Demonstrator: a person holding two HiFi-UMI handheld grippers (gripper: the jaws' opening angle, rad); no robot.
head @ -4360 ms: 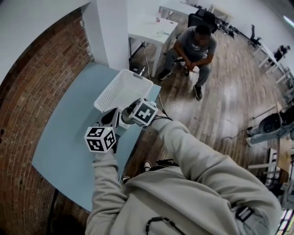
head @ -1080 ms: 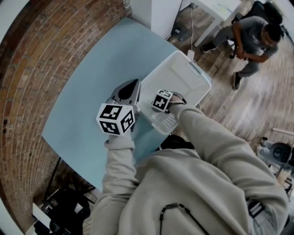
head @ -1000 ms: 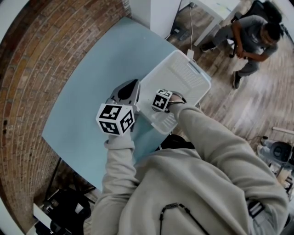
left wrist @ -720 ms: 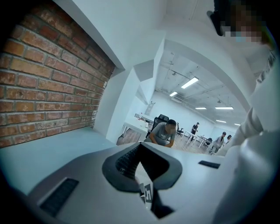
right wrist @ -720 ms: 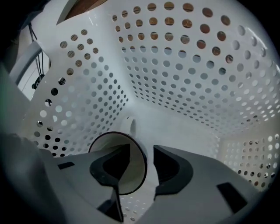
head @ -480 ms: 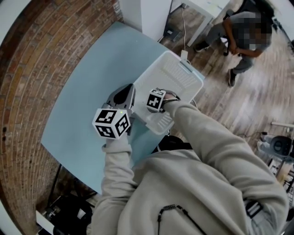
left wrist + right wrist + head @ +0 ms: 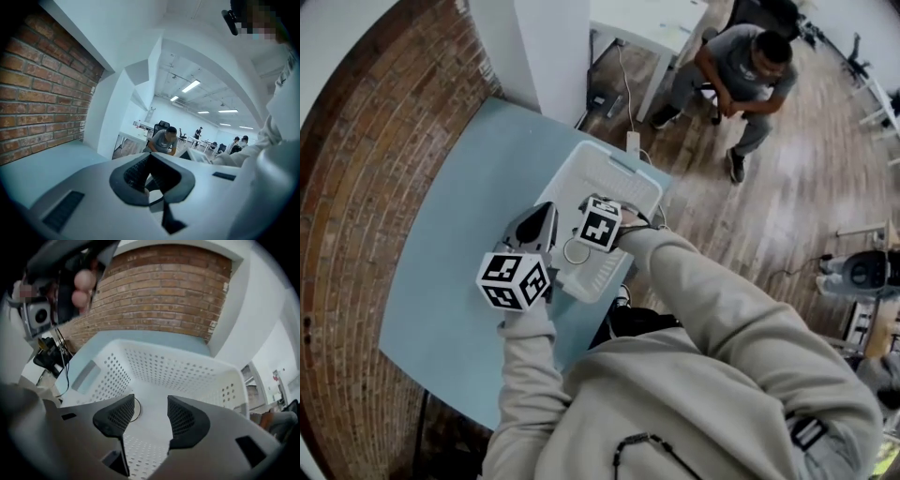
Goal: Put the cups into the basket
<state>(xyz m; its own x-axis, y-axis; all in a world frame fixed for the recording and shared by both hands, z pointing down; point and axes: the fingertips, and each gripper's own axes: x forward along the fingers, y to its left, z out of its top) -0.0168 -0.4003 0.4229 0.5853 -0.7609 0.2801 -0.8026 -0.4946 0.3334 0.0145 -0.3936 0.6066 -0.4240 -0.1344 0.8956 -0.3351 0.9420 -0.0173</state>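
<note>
Claws: my two, left claw (image 7: 152,180) and right claw (image 7: 151,416)
Basket (image 7: 614,167): one
Cup (image 7: 577,251): one I can see
Tabletop (image 7: 459,281): one
Seated person (image 7: 741,75): one

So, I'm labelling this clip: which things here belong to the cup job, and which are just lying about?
Job: white basket; cup inside it; right gripper above it, fingers have just been opening, nothing between them; left gripper beside the basket; blue table.
Lying about: seated person; white desk; brick wall; wooden floor.
</note>
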